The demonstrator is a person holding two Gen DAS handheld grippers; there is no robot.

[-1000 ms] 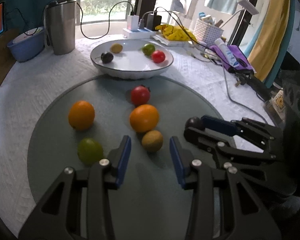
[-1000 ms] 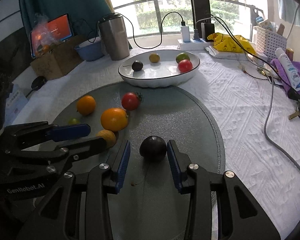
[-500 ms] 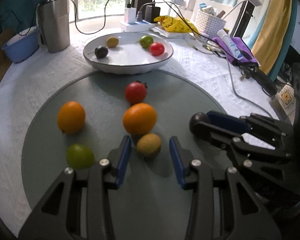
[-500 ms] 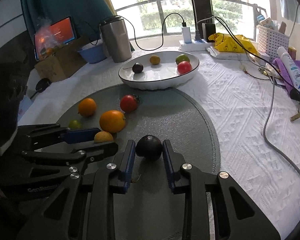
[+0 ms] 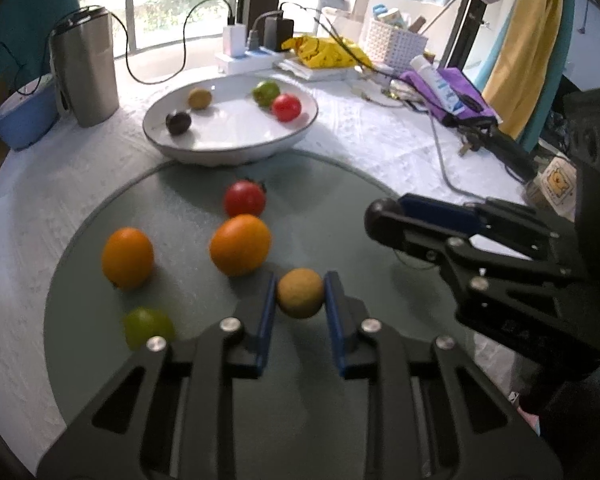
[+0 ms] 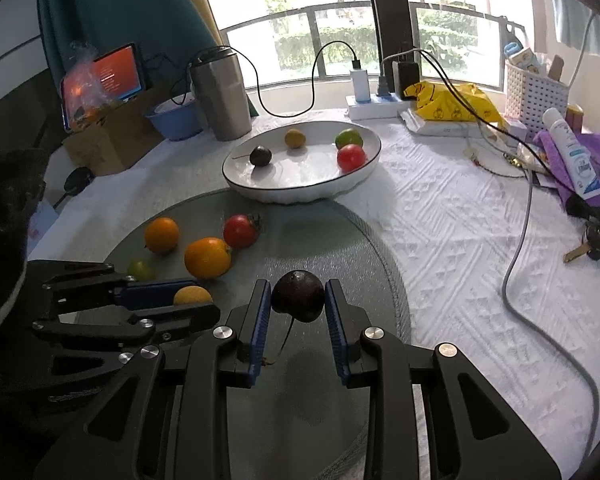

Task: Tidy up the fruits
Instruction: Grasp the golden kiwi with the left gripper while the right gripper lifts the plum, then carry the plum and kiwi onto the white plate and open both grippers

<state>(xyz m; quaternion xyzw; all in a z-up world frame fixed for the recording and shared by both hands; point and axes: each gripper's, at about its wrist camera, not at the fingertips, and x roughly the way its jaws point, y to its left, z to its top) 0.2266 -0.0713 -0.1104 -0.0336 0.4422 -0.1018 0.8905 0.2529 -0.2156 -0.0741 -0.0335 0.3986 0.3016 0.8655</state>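
Left gripper (image 5: 300, 300) clamped on a tan-brown round fruit (image 5: 300, 293), blue pads touching both its sides; fruit near-spherical, long axis not discernible. Right gripper (image 6: 298, 300) clamped on a dark purple fruit (image 6: 299, 295), slightly oval, its thin stem (image 6: 285, 338) trailing down and back toward the gripper body. Both held fruits sit over the grey round mat (image 6: 340, 248); whether they are lifted or touching it, cannot tell. Ahead and left of the left gripper, on the mat: large orange (image 5: 240, 245) just beside the fingertip, red tomato (image 5: 245, 198) beyond and nearly touching it, second orange (image 5: 127, 257) further left, green fruit (image 5: 147, 326) nearest on the left. Far ahead of both grippers, white bowl (image 6: 300, 190) resting at the mat's far edge, holding four pieces: dark fruit (image 6: 260, 155) with a stem pointing left, small tan fruit (image 6: 294, 138), green fruit touching a red tomato (image 6: 351, 157) on the right side. Steel flask (image 6: 219, 94) and blue basin (image 6: 174, 120) stand beyond the bowl, to the left.
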